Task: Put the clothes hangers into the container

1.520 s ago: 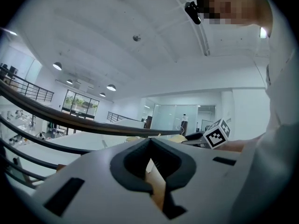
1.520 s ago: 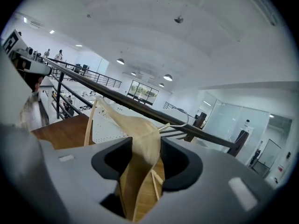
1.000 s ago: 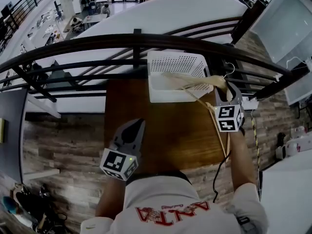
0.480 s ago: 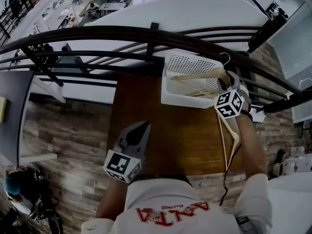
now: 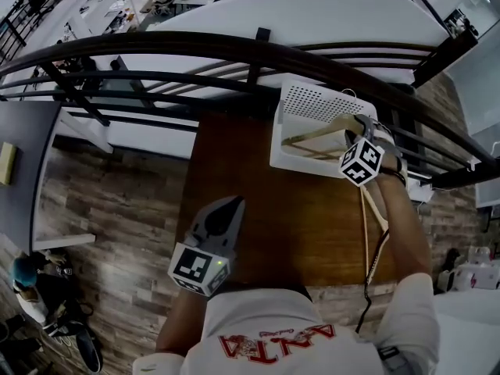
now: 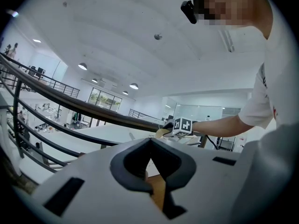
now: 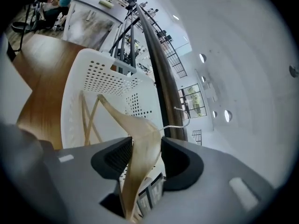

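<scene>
At the near edge of the head view, the person's white shirt is filling the bottom of the picture, and the left gripper (image 5: 233, 203) is hovering just ahead of it over the brown wooden table (image 5: 258, 178), its jaws pressed together with nothing between them. To the right, the right gripper (image 7: 145, 141) is clamping a wooden hanger (image 7: 119, 113) between its pads; its marker cube is covering the jaws from above, and the gripper's own body is cutting off the hanger's lower end. The hanger's upper arm is reaching over the rim into the white perforated container (image 5: 312, 100) at the table's far edge, its metal hook (image 7: 180, 118) pointing away from the table. Thin wooden bars (image 7: 88, 115) are lying inside the container, too partly seen to tell how many hangers they make. Beyond, a dark curved railing (image 5: 195, 49) is running behind the table, with plank flooring (image 5: 109, 201) on the left and a bright lower hall showing far past it.
</scene>
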A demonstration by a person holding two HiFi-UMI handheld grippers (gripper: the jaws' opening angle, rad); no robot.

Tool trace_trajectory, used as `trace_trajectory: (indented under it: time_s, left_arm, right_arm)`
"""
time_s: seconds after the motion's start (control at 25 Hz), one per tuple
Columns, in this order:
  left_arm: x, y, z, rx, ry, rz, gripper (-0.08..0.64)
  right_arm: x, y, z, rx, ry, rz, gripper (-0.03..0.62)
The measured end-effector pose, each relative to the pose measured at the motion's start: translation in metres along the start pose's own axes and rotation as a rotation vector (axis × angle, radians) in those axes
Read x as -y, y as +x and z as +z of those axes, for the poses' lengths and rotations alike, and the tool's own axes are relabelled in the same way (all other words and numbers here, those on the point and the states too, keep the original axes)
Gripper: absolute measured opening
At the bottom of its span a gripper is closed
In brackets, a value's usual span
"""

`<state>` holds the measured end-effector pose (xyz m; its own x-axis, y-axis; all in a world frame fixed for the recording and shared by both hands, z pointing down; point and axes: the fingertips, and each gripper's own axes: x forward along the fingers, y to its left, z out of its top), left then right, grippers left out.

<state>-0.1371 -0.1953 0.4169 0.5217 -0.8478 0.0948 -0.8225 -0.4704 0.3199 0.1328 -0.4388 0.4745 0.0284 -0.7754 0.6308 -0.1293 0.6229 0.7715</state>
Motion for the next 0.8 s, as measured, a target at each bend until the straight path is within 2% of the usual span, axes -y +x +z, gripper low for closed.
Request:
trace_trajectory:
  time_s: [0.2, 0.36, 0.44, 0.64, 0.8]
  left_arm:
    - [-0.011, -0.006, -0.004, -0.005, -0.006, 0.018, 0.009]
    - [-0.009, -0.009, 0.0, 0.003, -0.005, 0.004, 0.009]
    - [-0.006, -0.011, 0.003, 0.007, -0.001, -0.012, 0.008]
    - [-0.002, -0.019, 0.01, 0.013, 0.027, -0.064, 0.008]
    - [0.004, -0.029, 0.015, 0.016, 0.048, -0.096, 0.009]
  right_arm:
    - [-0.011, 0.003, 0.006, -0.027, -0.052, 0.009, 0.21]
    - [-0.006, -0.025, 0.016, -0.007, -0.02, -0.008, 0.216]
    - [-0.002, -0.051, 0.025, 0.045, 0.049, -0.032, 0.196]
    - [0.003, -0.122, 0.044, 0.172, 0.289, -0.14, 0.029]
    - [-0.015, -0.171, 0.047, 0.253, 0.491, -0.167, 0.003]
